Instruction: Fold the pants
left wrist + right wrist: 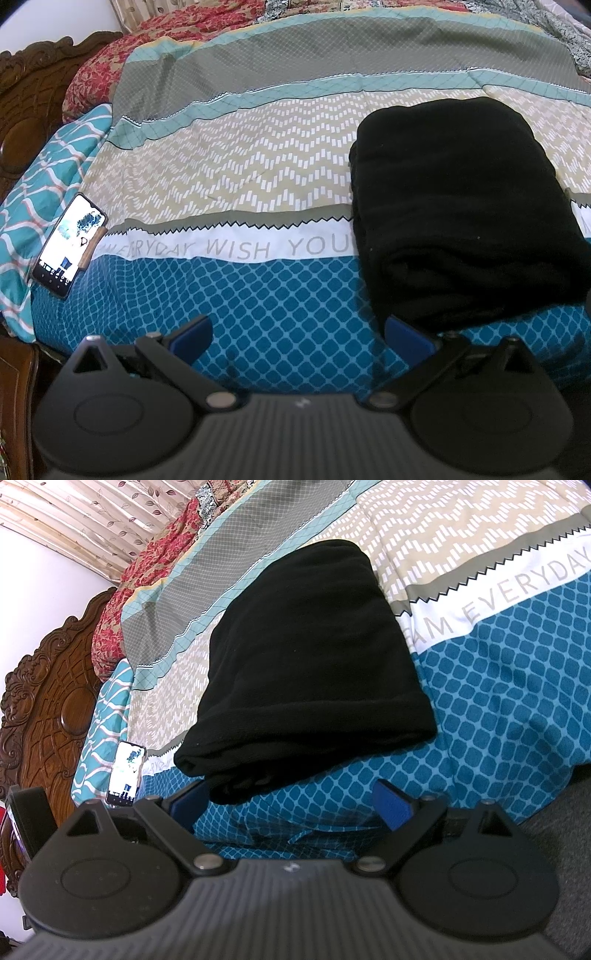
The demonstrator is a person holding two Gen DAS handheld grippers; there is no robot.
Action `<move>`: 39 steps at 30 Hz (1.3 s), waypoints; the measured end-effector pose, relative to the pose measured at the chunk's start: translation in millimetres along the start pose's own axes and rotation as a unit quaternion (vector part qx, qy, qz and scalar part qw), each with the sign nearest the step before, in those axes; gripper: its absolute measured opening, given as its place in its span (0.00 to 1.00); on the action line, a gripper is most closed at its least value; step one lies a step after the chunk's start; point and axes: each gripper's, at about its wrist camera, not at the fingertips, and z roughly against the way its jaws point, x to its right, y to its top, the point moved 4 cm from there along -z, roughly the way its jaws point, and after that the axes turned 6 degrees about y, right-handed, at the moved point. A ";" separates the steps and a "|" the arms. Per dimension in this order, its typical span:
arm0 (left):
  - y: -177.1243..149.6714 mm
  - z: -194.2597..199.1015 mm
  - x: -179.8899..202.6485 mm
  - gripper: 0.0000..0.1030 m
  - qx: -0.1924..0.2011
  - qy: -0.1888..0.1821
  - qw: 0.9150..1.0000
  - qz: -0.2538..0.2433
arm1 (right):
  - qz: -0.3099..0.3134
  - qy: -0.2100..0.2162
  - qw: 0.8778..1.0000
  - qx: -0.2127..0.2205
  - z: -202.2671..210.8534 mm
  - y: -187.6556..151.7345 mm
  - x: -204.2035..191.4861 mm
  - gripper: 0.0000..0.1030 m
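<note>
The black pants (458, 206) lie folded into a thick compact bundle on the patterned bedspread (258, 177). In the left wrist view my left gripper (297, 338) is open, held back from the bed's near edge, and the bundle sits ahead and to the right of its blue pads (192, 334). In the right wrist view the pants (306, 657) lie straight ahead, their near folded edge just beyond my right gripper (293, 805). That gripper is open too, with nothing between its fingers.
A phone (68, 245) with a lit screen rests on the bed's left side against a teal pillow (44, 184). A carved wooden headboard (44, 701) stands at the left. Red floral bedding (110, 66) is piled at the back. The bedspread drops off at the near edge.
</note>
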 end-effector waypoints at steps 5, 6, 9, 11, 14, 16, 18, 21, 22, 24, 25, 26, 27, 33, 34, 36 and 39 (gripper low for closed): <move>-0.1 -1.1 0.5 1.00 -0.003 0.000 1.000 0.000 | -0.002 0.000 1.000 0.000 0.7 1.5 0.6 0.94; -0.2 -1.2 0.6 1.00 -0.003 0.000 1.000 0.000 | -0.002 0.000 1.000 0.000 0.7 1.5 0.7 0.94; 0.0 -0.8 1.0 1.00 -0.002 -0.001 1.000 -0.001 | -0.002 0.000 1.000 0.000 0.7 1.6 0.6 0.94; -0.3 -0.6 1.0 1.00 -0.002 -0.001 1.000 -0.001 | -0.002 0.000 1.000 0.000 0.7 1.2 0.5 0.94; -0.4 -0.2 2.0 1.00 -0.002 -0.002 1.000 -0.001 | -0.002 0.000 1.000 0.000 0.7 1.4 0.5 0.94; -0.5 0.4 2.5 1.00 -0.002 -0.003 1.000 -0.002 | -0.002 0.000 1.000 0.000 0.6 1.6 0.5 0.94; -0.5 0.9 2.9 1.00 -0.001 -0.003 1.000 -0.002 | -0.003 0.000 1.000 0.000 0.6 1.2 0.5 0.94; -0.5 1.1 3.0 1.00 -0.001 -0.003 1.000 -0.001 | -0.003 0.000 1.000 0.000 0.9 1.5 0.3 0.94; -0.5 1.3 3.2 1.00 -0.001 -0.003 1.000 0.000 | -0.003 0.000 1.000 0.000 0.9 1.4 0.3 0.94; -0.4 1.5 3.4 1.00 -0.001 -0.003 1.000 0.000 | -0.003 0.000 1.000 0.000 0.9 1.0 0.3 0.94; -0.4 1.5 3.4 1.00 -0.002 -0.003 1.000 0.000 | -0.004 0.000 1.000 0.000 0.9 1.5 0.3 0.94; -0.4 1.6 3.5 1.00 -0.002 -0.004 1.000 0.000 | -0.004 0.000 1.000 0.000 0.9 1.2 0.2 0.94; -0.2 1.6 3.5 1.00 -0.002 -0.004 1.000 0.000 | -0.003 0.000 1.000 0.000 0.9 1.6 0.2 0.94; -0.3 1.9 4.4 1.00 -0.001 -0.004 1.000 -0.001 | -0.003 0.000 1.000 0.000 0.9 1.0 0.2 0.94; -0.3 2.0 4.5 1.00 -0.001 -0.004 1.000 -0.001 | -0.003 0.000 1.000 0.000 0.9 1.7 0.4 0.94; -0.3 1.9 4.4 1.00 -0.001 -0.004 1.000 -0.001 | -0.003 0.000 1.000 0.000 0.9 1.7 0.4 0.94; -0.4 2.0 4.5 1.00 -0.002 -0.004 1.000 0.000 | -0.003 0.000 1.000 -0.001 0.9 1.7 0.4 0.94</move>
